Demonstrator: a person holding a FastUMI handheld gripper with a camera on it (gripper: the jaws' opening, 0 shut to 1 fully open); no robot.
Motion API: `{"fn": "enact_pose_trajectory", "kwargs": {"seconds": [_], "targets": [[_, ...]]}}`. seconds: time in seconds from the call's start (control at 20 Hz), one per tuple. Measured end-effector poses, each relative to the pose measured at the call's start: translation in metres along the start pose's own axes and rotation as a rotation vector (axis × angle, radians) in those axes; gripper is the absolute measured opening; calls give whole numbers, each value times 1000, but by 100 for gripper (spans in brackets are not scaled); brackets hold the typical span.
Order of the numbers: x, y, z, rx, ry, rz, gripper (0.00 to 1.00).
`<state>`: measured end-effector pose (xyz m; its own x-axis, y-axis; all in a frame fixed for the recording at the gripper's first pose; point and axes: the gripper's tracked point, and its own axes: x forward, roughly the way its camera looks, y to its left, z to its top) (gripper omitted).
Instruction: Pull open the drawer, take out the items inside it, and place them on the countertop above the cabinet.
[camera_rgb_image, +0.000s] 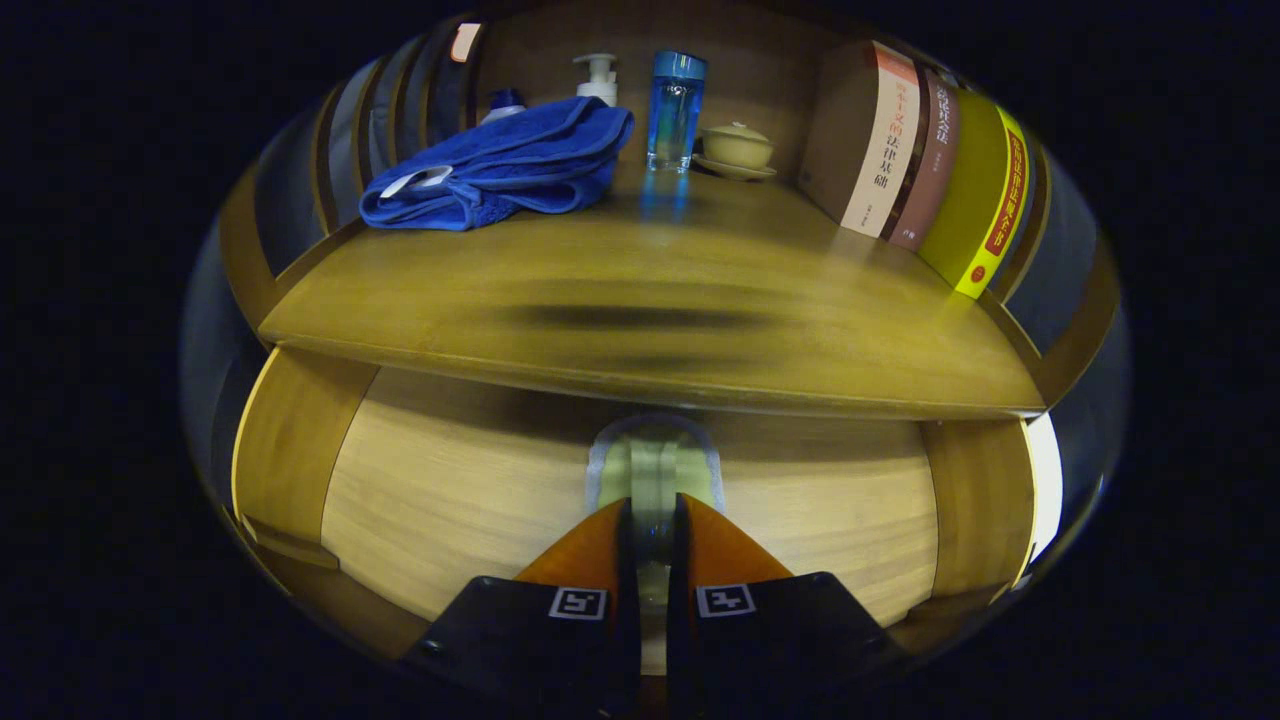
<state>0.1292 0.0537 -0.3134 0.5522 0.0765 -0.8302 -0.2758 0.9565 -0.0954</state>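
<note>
The light wood drawer front (450, 500) sits right under the countertop (640, 290), close in front of me. A pale, arch-shaped handle (655, 455) stands at its middle. My gripper (653, 515) is shut on this handle, and a thin strip of it shows in the narrow gap between both fingers. The drawer's inside and whatever lies in it are hidden behind the front panel.
On the countertop, at the back, lie a folded blue towel (500, 165), a white pump bottle (598, 75), a tall blue tumbler (675, 105) and a lidded cup on a saucer (737, 148). Leaning books (920, 150) stand at the right. Cabinet side posts (290, 440) flank the drawer.
</note>
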Motion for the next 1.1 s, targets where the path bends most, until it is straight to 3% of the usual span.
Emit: {"fn": "enact_pose_trajectory", "kwargs": {"seconds": [0.65,1.1], "targets": [[-100,13,41,-22,-215,47,19],[-149,16,134,-54,-383,20,19]]}}
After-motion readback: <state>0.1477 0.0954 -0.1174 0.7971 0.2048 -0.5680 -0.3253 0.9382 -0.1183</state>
